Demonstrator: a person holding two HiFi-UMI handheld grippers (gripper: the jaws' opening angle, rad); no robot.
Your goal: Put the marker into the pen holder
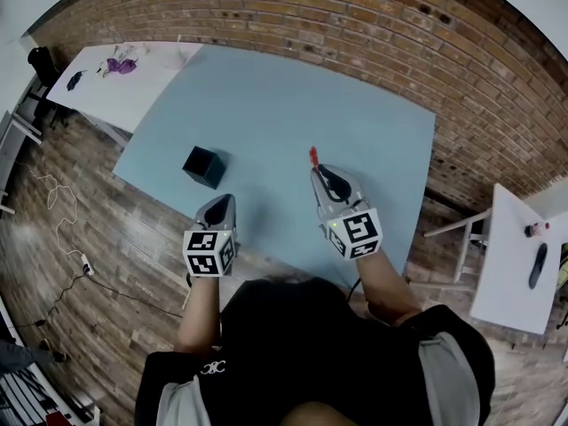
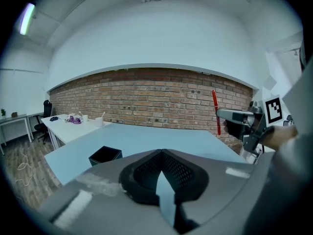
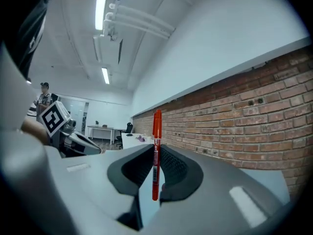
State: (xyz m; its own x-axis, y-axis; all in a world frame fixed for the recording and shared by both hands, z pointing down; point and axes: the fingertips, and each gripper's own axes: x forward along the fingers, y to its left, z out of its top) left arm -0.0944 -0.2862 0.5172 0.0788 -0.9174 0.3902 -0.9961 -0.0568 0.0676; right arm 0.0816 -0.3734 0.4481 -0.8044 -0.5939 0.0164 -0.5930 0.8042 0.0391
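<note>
The black square pen holder [image 1: 203, 166] stands on the light blue table [image 1: 293, 105], near its left front corner. My right gripper [image 1: 316, 172] hovers over the table's front right part, shut on a red marker [image 1: 312, 156]. In the right gripper view the marker [image 3: 156, 153] stands upright between the pads. My left gripper [image 1: 224, 201] is just in front of the holder, jaws together and empty. The left gripper view shows its closed tips [image 2: 160, 153], the holder [image 2: 105, 155] ahead to the left, and the right gripper [image 2: 234, 116] with the marker [image 2: 215, 112] on the right.
A brick wall [image 1: 373, 34] runs along the table's far edge. A white table [image 1: 115, 78] with a purple object [image 1: 122, 65] stands at the back left, another white table [image 1: 519, 256] at the right. A cable [image 1: 67, 238] lies on the wooden floor.
</note>
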